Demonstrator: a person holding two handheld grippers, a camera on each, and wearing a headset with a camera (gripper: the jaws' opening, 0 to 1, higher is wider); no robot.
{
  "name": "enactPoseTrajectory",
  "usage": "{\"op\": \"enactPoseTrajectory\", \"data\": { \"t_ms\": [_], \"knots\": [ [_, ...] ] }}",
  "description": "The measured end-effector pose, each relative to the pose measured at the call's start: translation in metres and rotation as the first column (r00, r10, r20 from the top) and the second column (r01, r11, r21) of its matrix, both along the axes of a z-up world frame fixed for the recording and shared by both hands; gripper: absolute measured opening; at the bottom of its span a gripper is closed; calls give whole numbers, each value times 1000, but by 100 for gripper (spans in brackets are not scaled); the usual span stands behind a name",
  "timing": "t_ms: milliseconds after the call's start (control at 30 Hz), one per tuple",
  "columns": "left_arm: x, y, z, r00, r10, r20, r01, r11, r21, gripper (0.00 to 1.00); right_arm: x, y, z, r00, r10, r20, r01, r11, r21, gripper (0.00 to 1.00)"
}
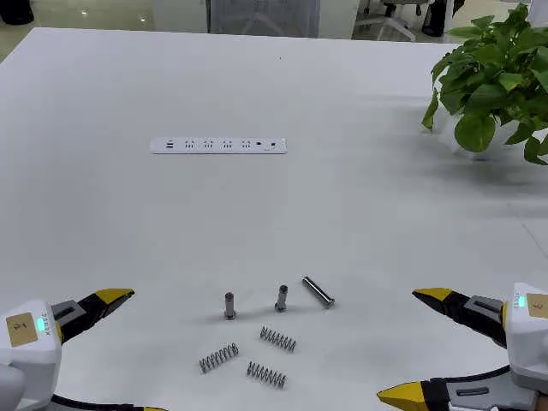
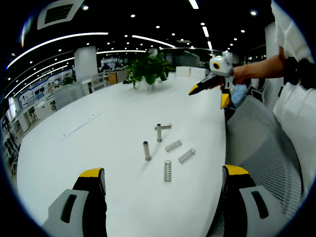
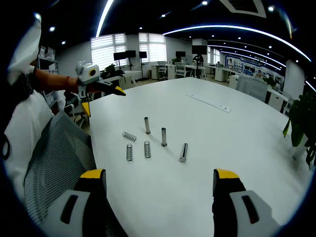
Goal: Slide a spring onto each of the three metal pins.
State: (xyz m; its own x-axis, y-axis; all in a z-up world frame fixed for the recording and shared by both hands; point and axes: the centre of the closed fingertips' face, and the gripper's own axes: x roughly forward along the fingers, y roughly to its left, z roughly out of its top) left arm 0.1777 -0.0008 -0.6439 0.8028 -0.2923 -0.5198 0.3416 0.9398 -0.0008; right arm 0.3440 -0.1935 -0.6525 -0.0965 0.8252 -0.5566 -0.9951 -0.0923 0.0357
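The broad white surface [image 1: 360, 214] stood in an open-plan office. A white power strip [image 1: 217, 145] lay well back from the work, and a potted plant [image 1: 497, 81] sat at the far right. Everything for the task was near the front edge, between the two grippers.

Two pins stood upright on what looked like their broader ends, the left pin [image 1: 229, 305] and the middle pin [image 1: 282, 297]. Just to their right the third pin [image 1: 318, 291] lay slanted on its side. In front of the pins three springs lay flat and apart from one another: the back spring [image 1: 278, 339], the near-left spring [image 1: 218, 357] and the near-right spring [image 1: 266, 373]. No spring was on a pin yet.

The left gripper [image 1: 141, 351] and the right gripper [image 1: 399, 344] hovered on either side, well apart from the parts. Each had its jaws spread wide and held nothing.

The springs looked light and thin-wired, so they would probably roll or skitter at a touch. A hard pinch across the coils could squash one or make it shoot out. A gentle hold across the coils near one end seemed best, leaving the other end open for the pin.

The pins looked stiff, smooth and probably slippery. An upright one would likely tip at a nudge, so it was best steadied low on the shaft. The lying one would tend to roll.
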Motion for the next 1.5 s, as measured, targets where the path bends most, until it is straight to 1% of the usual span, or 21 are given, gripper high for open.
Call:
{"op": "enactPoseTrajectory", "data": {
  "t_ms": [100, 267, 400, 567, 867, 933, 1100, 1267, 1400, 1500],
  "knots": [
    [-2, 2, 0, 1000, 8, 5, -8, 1000, 1, 100, -2, 1, 4, 1000, -1, 1, 1, 1000, 10, 90],
    [-3, 0, 3, 1000, 16, 12, -16, 1000, -1, 100, -2, 0, 9, 1000, -6, 2, 6, 1000, 17, 90],
    [-2, -2, 6, 1000, 14, 16, -14, 1000, -1, 100, -3, -1, 11, 1000, -10, 1, 10, 1000, 17, 90],
    [-1, -2, 6, 1000, 7, 15, -8, 1000, 5, 100, -2, -3, 10, 1000, -11, 0, 11, 1000, 10, 90],
    [2, -2, 2, 1000, -5, 12, 5, 1000, -2, 100, 1, -4, 6, 1000, -15, -2, 15, 1000, 2, 90],
    [3, -5, 3, 1000, -5, 10, 5, 1000, -5, 100, -1, -2, 8, 1000, -15, -2, 15, 1000, -1, 90],
    [5, -8, 3, 1000, -6, 12, 6, 1000, -17, 100, 1, 0, 6, 1000, -9, -5, 9, 1000, -9, 90],
    [6, -7, 0, 1000, -6, 11, 6, 1000, -21, 100, 1, 5, 7, 1000, -1, -6, 1, 1000, -17, 89],
    [7, -7, -1, 1000, -5, 12, 5, 1000, -26, 100, 6, 10, 6, 1000, 1, -5, -1, 1000, -23, 89],
    [7, -8, -2, 1000, -7, 15, 7, 1000, -29, 100, 7, 16, 9, 1000, 7, -1, -7, 1000, -28, 88]
  ]
}}
